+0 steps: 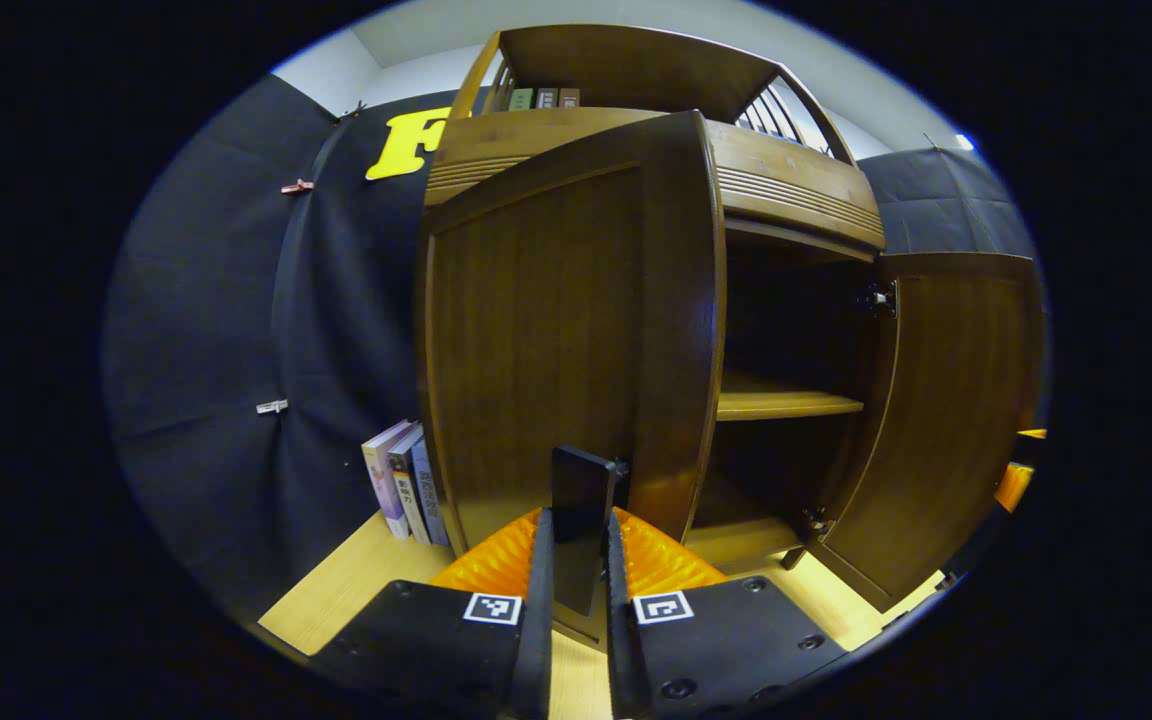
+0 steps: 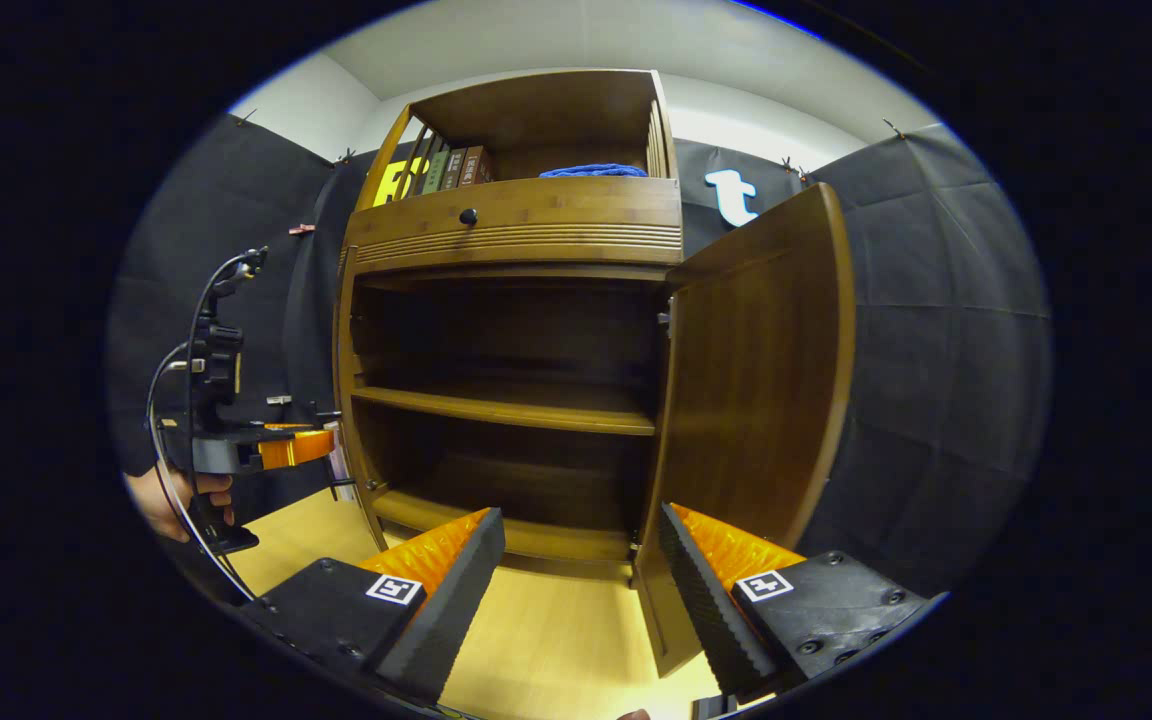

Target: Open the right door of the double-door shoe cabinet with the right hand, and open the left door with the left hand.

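Observation:
The brown wooden shoe cabinet (image 2: pixel 516 230) has both doors swung out. In the left gripper view, the left door (image 1: pixel 556 340) stands partly open, and my left gripper (image 1: pixel 579 525) is shut on its dark upright handle (image 1: pixel 586 480) near the door's lower edge. The right door (image 1: pixel 946 420) hangs wide open at the right. In the right gripper view, my right gripper (image 2: pixel 581 590) is open with nothing between its fingers, low in front of the cabinet and just left of the open right door (image 2: pixel 756 400). The left gripper (image 2: pixel 306 445), held by a hand (image 2: pixel 171 500), is at the cabinet's left side.
Inside the cabinet is a bare middle shelf (image 2: pixel 506 405). Above the doors there is a drawer with a dark knob (image 2: pixel 468 215), several books (image 2: pixel 451 168) and a blue cloth (image 2: pixel 593 170). More books (image 1: pixel 404 485) stand left of the cabinet on the light wooden floor (image 2: pixel 556 640).

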Action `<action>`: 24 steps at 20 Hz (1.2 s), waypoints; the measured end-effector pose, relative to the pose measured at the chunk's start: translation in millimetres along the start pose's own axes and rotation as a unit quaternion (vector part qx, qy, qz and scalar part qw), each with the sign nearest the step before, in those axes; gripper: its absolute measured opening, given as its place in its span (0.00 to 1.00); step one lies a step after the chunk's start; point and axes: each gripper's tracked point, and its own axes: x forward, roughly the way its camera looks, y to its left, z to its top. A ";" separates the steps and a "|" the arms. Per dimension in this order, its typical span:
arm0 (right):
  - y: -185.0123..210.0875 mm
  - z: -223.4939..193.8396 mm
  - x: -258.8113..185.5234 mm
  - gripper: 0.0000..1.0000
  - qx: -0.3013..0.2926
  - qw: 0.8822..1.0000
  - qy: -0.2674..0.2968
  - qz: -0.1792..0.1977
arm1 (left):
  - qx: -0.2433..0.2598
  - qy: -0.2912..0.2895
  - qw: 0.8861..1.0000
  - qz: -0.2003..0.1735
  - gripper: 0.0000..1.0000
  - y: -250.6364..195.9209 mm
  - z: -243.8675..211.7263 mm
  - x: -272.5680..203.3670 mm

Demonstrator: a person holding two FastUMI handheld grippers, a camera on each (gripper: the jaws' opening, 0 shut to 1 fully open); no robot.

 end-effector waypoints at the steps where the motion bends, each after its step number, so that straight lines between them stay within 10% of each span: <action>1: 5.4 -1.2 2.4 0.98 0.003 1.000 0.001 0.005 | -0.002 0.001 1.000 0.001 0.26 5.3 -0.7 -4.4; 24: 93.5 -23.8 14.8 0.98 0.028 0.999 0.015 0.035 | 0.013 -0.003 1.000 0.020 0.11 115.6 -10.6 -56.3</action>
